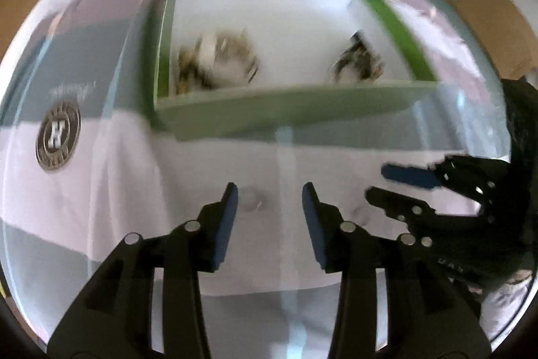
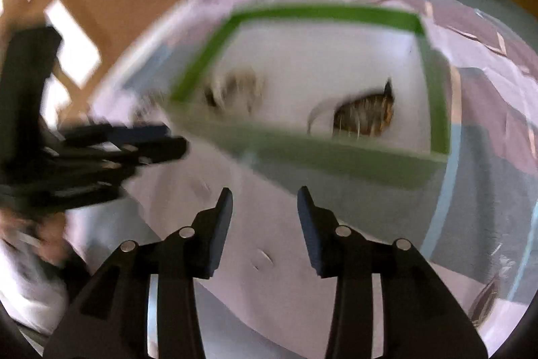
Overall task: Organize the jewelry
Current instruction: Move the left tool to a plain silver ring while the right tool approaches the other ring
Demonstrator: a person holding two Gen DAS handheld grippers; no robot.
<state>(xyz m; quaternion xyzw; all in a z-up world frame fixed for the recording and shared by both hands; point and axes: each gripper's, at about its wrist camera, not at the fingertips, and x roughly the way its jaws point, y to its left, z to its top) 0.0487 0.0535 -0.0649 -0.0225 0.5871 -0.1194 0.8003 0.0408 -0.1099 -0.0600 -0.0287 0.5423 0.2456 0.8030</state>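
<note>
Both claws stand spread with nothing between their pads. In its own wrist view the left gripper (image 1: 270, 190) hangs over pale cloth, and the right gripper (image 2: 265, 194) does likewise in its view; each also shows in the other's picture, the right one at 3 o'clock from the left.

At 12 o'clock from either claw sits the green-rimmed box (image 1: 279, 118), white inside, with two heaps of jewelry in it — one heap (image 1: 218, 59) toward its 9 o'clock side, the other heap (image 1: 358, 63) toward 3 o'clock. Blur hides what the pieces are. A few small marks on the cloth near the fingers may be loose pieces, but I cannot tell.

Judging by looks, the heaps are light, loose and tangled — likely slippery and easily bent. Pinching one strand at the top of a heap, gently, seems safer than grabbing the mass.
</note>
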